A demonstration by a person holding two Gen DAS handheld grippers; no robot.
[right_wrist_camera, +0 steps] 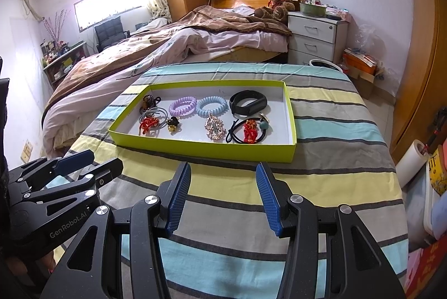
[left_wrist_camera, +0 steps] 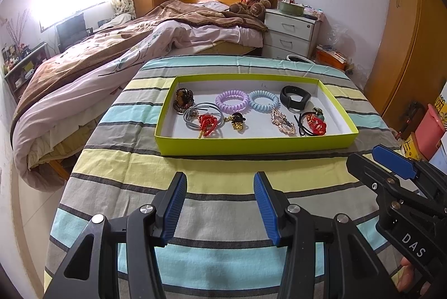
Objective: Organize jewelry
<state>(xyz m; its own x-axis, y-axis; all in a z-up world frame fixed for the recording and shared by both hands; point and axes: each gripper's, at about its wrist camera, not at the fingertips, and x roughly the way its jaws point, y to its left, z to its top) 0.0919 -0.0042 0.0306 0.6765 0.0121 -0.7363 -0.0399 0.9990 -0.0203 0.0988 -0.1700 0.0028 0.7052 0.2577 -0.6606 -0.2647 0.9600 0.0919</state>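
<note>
Jewelry sits in the green tray (left_wrist_camera: 255, 144) straight ahead of my left gripper (left_wrist_camera: 220, 204) and right gripper (right_wrist_camera: 223, 197), both jaws released, empty.

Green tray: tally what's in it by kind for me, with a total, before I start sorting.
In the green tray:
Spiral hair ties: 2 (purple, blue)
Red knotted charms: 2 ()
Beaded bracelet: 1
Black wristband: 1
Rhinestone clip: 1
Gold-and-black charm: 1
Grey elastic loops: 1 bunch
Black elastic: 1
Total: 10
</note>
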